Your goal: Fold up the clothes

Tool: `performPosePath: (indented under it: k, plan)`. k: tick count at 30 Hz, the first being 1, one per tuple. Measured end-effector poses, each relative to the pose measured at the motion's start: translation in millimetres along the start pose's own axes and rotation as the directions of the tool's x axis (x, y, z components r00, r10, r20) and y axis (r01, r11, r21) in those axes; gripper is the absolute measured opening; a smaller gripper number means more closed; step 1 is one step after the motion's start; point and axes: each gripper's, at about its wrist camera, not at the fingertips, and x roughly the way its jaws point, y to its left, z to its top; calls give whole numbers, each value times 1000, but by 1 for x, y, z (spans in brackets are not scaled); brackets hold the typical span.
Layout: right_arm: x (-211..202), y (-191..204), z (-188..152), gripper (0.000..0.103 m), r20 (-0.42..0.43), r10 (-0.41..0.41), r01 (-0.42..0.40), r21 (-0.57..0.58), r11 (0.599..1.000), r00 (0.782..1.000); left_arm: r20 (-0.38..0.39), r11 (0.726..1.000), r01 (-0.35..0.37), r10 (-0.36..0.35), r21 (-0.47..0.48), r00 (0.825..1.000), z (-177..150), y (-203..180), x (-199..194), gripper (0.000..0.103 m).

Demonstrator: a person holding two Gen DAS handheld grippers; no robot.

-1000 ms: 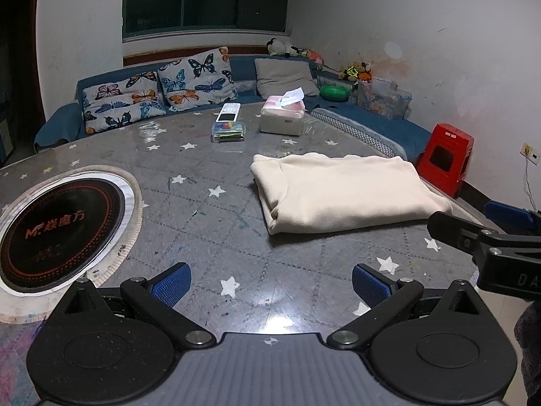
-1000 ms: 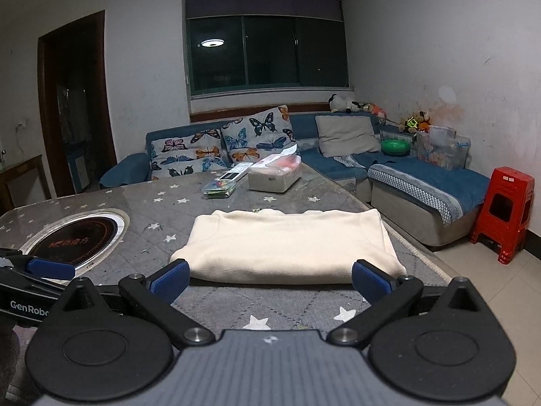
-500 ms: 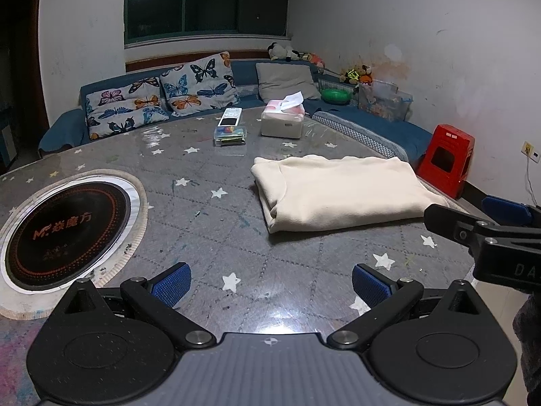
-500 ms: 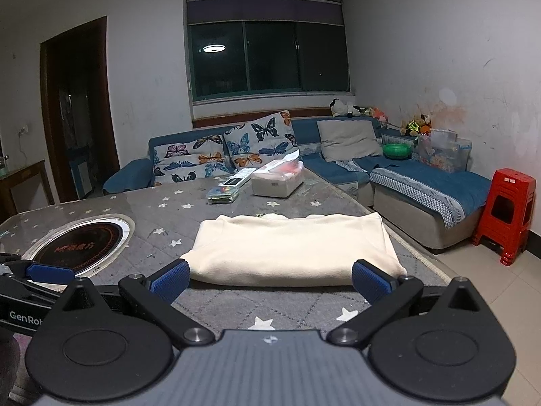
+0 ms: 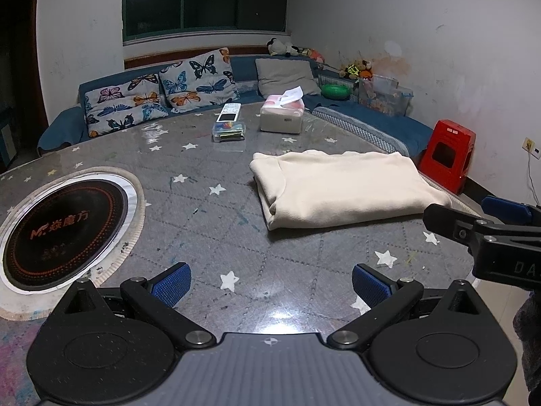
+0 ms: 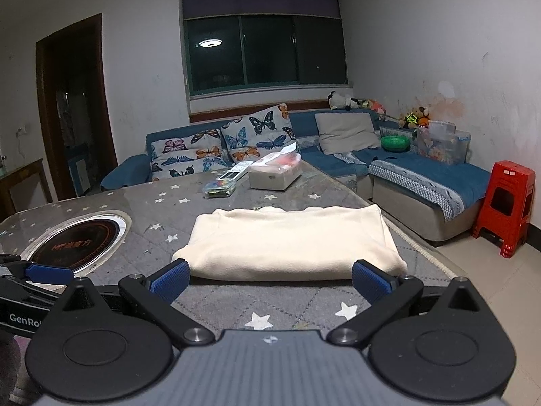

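Cream garment point(image 5: 341, 187), folded into a thick rectangle, lies flat near the right edge of the worktop point(image 5: 203, 216), a grey quilted cover scattered with white stars. Its rounded fold faces the near edge in the right wrist view, where the same garment point(image 6: 287, 240) sits just beyond the right tongs point(image 6: 270, 279). These tongs are spread wide, blue pads apart, holding nothing and hanging above the near edge of the worktop. The left tongs point(image 5: 270, 284) are likewise spread and empty, over bare cover well to the left of the garment. The right tongs point(image 5: 487, 215) also show at the right border of the left wrist view, near the garment's near right corner, not touching it. A round black hotplate point(image 5: 61, 226) is set into the left part of the worktop. Toward the far edge stand a tissue box point(image 5: 282, 116) and a small clear box point(image 5: 229, 130) with a remote on top.
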Motion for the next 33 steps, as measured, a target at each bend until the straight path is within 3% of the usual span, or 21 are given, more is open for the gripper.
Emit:
performPosePath:
  k: [33]
  plan:
    - [46, -12, -1, 103, -91, -5, 7, 23, 1000, 996, -63, 1000, -7, 7, -14, 998, 17, 4, 43, 103]
